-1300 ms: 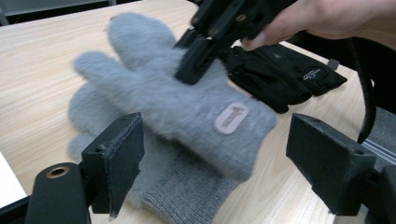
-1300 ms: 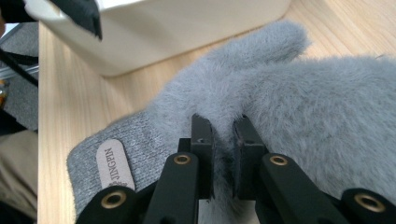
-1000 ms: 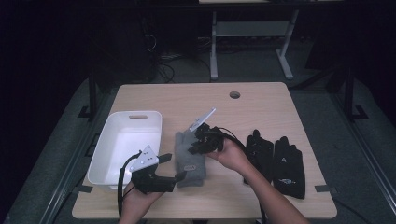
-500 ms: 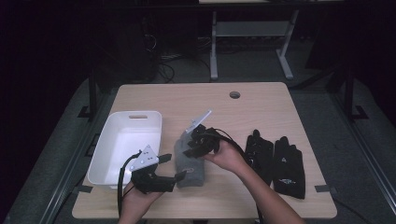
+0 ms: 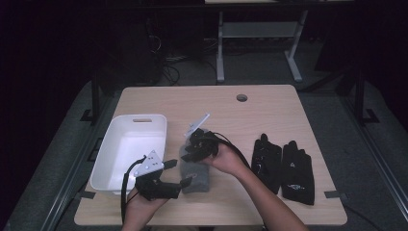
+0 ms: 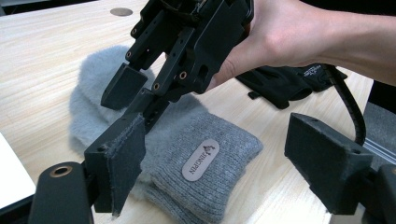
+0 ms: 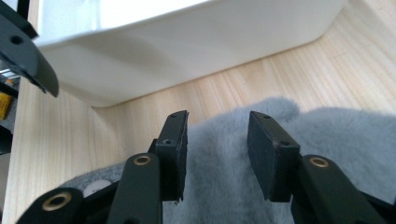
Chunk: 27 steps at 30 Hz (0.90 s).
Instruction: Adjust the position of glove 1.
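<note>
Dark room, grey floor, metal-legged desk behind

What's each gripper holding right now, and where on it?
Nothing. The right gripper hangs open over the grey mittens; the left gripper is open near their cuff end.

grey fuzzy mittens, stacked flat beside white bin

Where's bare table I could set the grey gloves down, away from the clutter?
The far half of the table is bare, from the round hole across to the left corner. The front is crowded: white bin, grey gloves under both tongs, black gloves on the right.
</note>
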Available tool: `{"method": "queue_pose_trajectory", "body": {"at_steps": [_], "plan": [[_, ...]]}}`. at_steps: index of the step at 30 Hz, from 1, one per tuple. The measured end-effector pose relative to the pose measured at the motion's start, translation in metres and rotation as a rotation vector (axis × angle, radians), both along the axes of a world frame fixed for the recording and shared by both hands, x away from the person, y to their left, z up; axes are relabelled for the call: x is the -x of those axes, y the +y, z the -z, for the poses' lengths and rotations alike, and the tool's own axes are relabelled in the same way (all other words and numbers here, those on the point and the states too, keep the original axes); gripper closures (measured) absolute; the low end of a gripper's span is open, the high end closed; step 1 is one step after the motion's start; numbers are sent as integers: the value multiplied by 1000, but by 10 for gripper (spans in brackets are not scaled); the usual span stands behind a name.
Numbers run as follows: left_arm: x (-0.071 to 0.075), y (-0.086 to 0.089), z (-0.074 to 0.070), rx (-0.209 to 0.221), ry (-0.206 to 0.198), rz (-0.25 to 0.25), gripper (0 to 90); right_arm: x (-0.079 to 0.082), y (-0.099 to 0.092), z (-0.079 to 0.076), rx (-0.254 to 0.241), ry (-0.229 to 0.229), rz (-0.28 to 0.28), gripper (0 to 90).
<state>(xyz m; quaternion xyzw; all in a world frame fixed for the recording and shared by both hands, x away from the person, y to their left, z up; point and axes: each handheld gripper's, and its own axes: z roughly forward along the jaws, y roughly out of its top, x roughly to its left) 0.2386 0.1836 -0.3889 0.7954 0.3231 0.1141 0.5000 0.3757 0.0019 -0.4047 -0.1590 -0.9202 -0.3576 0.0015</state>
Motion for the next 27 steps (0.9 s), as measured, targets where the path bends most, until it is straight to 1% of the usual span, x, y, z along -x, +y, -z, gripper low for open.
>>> {"method": "queue_pose_trajectory", "body": {"at_steps": [1,3,5,8,9,12,13,15,17,21,23,25,26,27], "plan": [[0,0,0,-2,0,1,200,0,1,0,3,3,-4,576],[1,-1,0,-2,1,4,200,0,3,5,37,2,-7,573],[0,-2,1,-2,5,4,200,-1,5,10,55,1,-13,571],[1,-2,1,-12,10,10,201,0,8,16,87,-18,-24,577],[1,-3,2,-11,11,10,201,1,9,17,108,-38,-29,582],[1,-4,2,-12,17,14,201,5,12,20,147,-70,-41,595],[1,-4,2,-10,17,15,201,6,13,21,158,-69,-37,604],[1,-5,2,-14,14,17,201,6,13,22,168,-66,-34,619],[1,-5,3,-21,19,21,201,7,12,22,177,-63,-28,629],[1,-6,4,-22,25,24,201,8,5,22,168,-52,-6,632],[0,-8,4,-29,25,29,201,8,1,22,168,-50,0,633],[0,-10,5,-30,29,32,201,9,-3,21,173,-54,2,632],[0,-11,6,-37,31,35,203,10,-4,21,175,-56,4,632],[0,-12,7,-35,32,30,205,12,-7,21,175,-58,5,632]]}}
